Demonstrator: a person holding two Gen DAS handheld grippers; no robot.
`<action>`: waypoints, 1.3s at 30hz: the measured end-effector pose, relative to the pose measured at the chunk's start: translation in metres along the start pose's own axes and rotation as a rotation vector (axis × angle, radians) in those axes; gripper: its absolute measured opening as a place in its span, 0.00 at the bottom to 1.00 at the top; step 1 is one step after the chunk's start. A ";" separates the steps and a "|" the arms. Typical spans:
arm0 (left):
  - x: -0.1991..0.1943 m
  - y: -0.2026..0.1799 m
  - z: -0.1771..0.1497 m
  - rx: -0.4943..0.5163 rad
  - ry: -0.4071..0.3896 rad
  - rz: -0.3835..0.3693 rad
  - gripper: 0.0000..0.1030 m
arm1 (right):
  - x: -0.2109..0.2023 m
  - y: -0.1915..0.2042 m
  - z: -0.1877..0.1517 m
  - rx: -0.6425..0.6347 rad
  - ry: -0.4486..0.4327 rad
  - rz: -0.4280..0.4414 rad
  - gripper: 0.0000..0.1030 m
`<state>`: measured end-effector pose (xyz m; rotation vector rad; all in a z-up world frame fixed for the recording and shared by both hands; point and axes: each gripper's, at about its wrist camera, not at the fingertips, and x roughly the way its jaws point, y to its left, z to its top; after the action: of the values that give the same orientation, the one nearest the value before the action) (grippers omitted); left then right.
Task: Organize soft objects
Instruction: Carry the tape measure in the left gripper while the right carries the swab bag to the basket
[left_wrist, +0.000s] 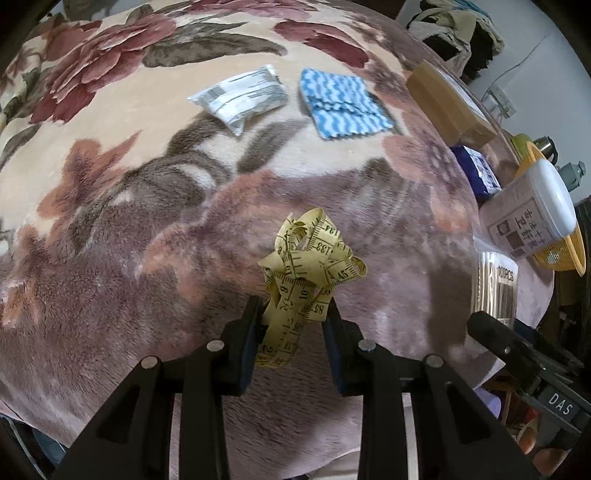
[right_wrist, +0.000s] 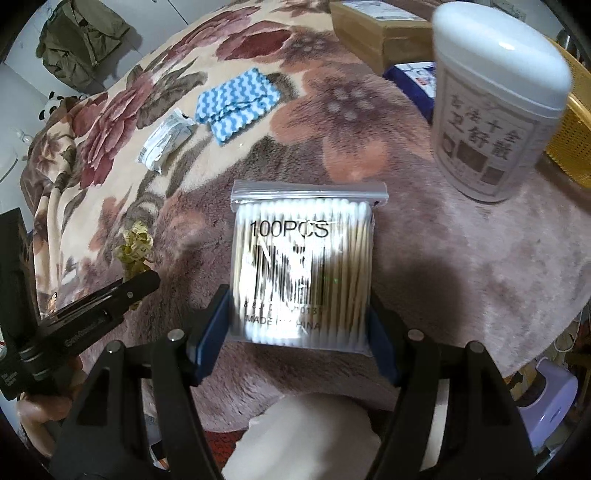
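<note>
Over floral blanket (left_wrist: 110, 192), L claw (left_wrist: 293, 308) pinching tape measure (left_wrist: 308, 266), R claw (right_wrist: 299, 314) gripping swab bag (right_wrist: 301, 273)

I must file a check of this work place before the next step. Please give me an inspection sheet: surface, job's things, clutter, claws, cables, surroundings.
Surface: floral plush blanket covers the whole work area.
Job's things: yellow measuring tape, bunched, in the left claw; bag of cotton swabs in the right claw; blue wavy cloth and silver packet lying side by side on the blanket.
Clutter: white canister, yellow basket, wooden box, dark blue pack.
Claws: left shut on the tape; right shut on the bag's sides.
Cables: a thin wire on the wall above a socket.
Surroundings: pile of clothes, green jacket hanging on the wall.
</note>
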<state>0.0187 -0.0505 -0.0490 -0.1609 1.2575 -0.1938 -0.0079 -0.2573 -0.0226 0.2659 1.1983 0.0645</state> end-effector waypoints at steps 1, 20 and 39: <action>0.000 -0.004 -0.001 0.007 0.000 0.001 0.32 | -0.002 -0.002 -0.001 0.000 -0.004 -0.003 0.67; -0.011 -0.067 -0.002 0.099 -0.023 -0.013 0.31 | -0.047 -0.043 -0.003 0.051 -0.087 -0.010 0.67; -0.030 -0.132 0.022 0.209 -0.085 -0.021 0.31 | -0.090 -0.070 0.015 0.085 -0.185 0.001 0.67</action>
<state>0.0229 -0.1710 0.0156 -0.0021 1.1434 -0.3318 -0.0337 -0.3444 0.0480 0.3399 1.0179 -0.0103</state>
